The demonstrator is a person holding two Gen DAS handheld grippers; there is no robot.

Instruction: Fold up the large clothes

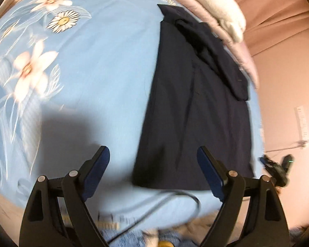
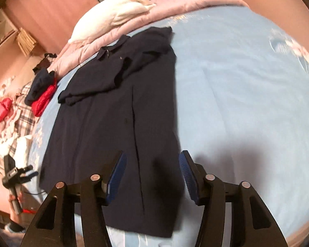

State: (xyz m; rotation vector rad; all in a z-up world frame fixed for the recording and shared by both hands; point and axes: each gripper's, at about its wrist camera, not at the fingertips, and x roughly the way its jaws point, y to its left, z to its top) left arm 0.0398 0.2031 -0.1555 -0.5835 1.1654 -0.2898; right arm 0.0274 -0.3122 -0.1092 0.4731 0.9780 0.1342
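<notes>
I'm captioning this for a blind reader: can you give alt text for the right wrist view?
A dark navy shirt lies partly folded lengthwise on a light blue bedsheet, collar toward a pink quilt. The open right gripper hovers over its near hem, holding nothing.

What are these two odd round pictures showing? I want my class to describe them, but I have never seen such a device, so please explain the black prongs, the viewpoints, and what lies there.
No robot here: a person carries a two-finger gripper in each hand, each with a wide-angle camera looking along its fingers. One picture is from the left gripper, the other from the right gripper. The black prongs with blue pads are those fingers. Both stand open and hold nothing. Below them a dark navy shirt lies partly folded on a light blue floral bedsheet. A pink quilt and white pillow sit beyond it.
</notes>
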